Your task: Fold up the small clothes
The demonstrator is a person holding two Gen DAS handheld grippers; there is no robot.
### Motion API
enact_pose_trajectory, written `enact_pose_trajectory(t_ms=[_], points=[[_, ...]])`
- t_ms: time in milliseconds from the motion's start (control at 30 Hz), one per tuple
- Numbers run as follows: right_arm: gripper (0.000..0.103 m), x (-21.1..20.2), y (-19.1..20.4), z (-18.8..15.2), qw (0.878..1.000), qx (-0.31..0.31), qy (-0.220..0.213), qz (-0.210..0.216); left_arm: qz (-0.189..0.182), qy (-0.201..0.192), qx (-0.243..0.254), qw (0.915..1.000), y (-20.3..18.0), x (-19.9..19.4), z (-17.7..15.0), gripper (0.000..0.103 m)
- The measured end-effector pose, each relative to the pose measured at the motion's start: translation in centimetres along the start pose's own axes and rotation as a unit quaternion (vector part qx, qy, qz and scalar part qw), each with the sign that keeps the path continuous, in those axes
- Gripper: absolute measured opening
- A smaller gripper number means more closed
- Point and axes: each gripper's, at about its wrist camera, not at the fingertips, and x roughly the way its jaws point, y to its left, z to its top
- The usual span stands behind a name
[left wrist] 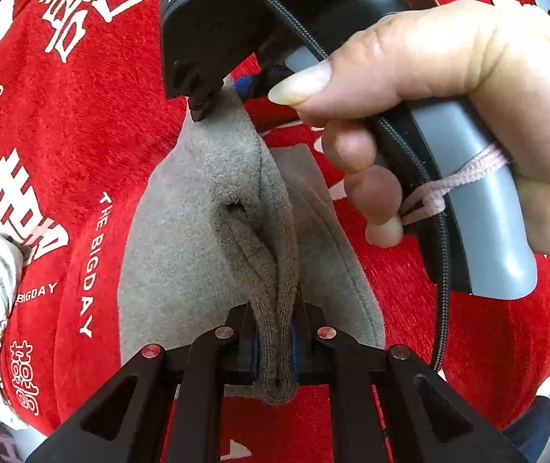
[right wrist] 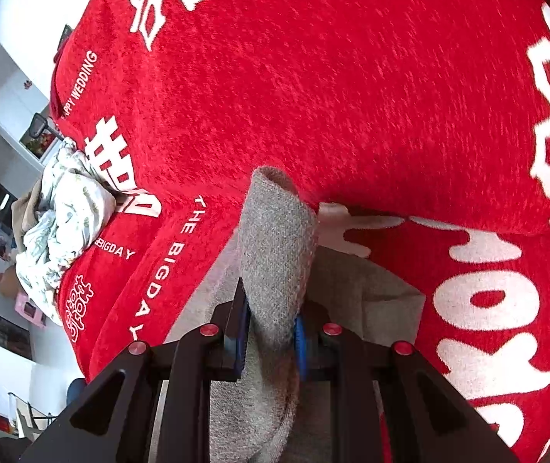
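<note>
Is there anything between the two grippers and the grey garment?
Nothing visible. The left gripper is already shut on a bunched edge of the grey garment, and the right gripper is shut on another part of it, above the red blanket.

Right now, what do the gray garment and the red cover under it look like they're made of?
Gray garment: soft, matte fleece or brushed knit, judging by its fuzzy nap; the edge pinched in the left gripper looks ribbed. Red cover: plush, chenille-like woven fabric with a short streaky pile; its white lettering seems woven in, not printed.
</note>
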Motion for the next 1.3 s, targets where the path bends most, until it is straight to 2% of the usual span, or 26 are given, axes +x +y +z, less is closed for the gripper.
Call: enact_pose_trajectory(t_ms=[367, 600, 767, 900, 1167, 1200, 1267, 1300], points=[[0.021, 0.8, -1.6, -0.5, 0.999, 0.016, -0.002, 0.034, 0.002, 0.018, 0.01, 0.9998, -0.4, 1.8, 0.3, 0.012], [0.021, 1.6, -4.2, -1.4, 0.999, 0.038, 0.006, 0.03, -0.021, 0.037, 0.006, 0.9991, -0.9, 3.4, 0.5, 0.012], [0.021, 2.1, -6.2, -2.4, 0.998, 0.061, 0.006, 0.03, -0.023, 0.048, 0.013, 0.9985, -1.6, 4.6, 0.4, 0.012], [0.015, 2.6, -7.7, -3.1, 0.997, 0.077, 0.004, 0.028, -0.012, 0.049, 0.022, 0.9985, -2.0, 5.7, 0.3, 0.012], [0.015, 2.9, -9.7, -4.3, 0.994, 0.1, -0.003, 0.037, 0.02, 0.044, 0.041, 0.998, -3.1, 6.5, 0.3, 0.012], [0.021, 2.8, -9.8, -4.3, 0.994, 0.103, -0.001, 0.038, 0.024, 0.042, 0.044, 0.9979, -3.2, 6.5, 0.3, 0.012], [0.039, 2.6, -10.0, -4.3, 0.992, 0.117, 0.004, 0.046, 0.025, 0.042, 0.044, 0.9978, -3.3, 6.5, 0.4, 0.012], [0.065, 2.4, -10.1, -4.3, 0.992, 0.119, 0.002, 0.049, 0.025, 0.042, 0.043, 0.9979, -3.4, 6.3, 0.4, 0.012]])
